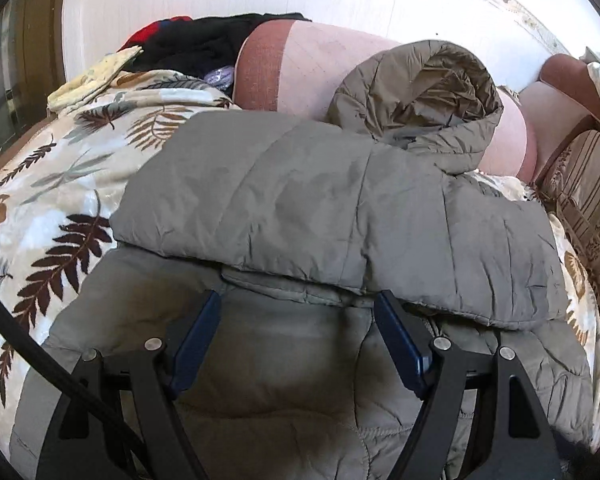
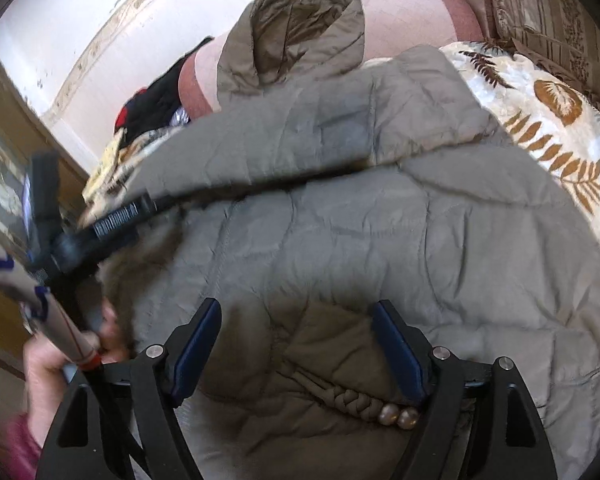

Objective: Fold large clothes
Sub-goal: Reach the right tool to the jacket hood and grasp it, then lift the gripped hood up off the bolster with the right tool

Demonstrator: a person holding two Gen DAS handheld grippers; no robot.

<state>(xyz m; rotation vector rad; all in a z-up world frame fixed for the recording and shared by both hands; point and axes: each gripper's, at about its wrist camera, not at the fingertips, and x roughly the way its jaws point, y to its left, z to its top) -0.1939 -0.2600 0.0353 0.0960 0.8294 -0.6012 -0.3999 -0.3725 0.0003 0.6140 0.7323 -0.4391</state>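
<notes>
No brand, label or writing can be read in either view. The grey-brown padded jacket [image 1: 340,208] lies on a leaf-patterned blanket [image 1: 52,208], its hood [image 1: 420,92] up against a pink bolster [image 1: 300,64]. The left gripper [image 1: 300,308] hovers with jaws wide over a folded edge, clamping nothing. The right gripper [image 2: 296,316] also stands wide over the jacket, nothing pinched. Only the right wrist view shows a braided cord with beads [image 2: 380,404], a hand [image 2: 52,364] and the other tool, blurred. Only the left wrist view shows striped cushions [image 1: 588,208].
</notes>
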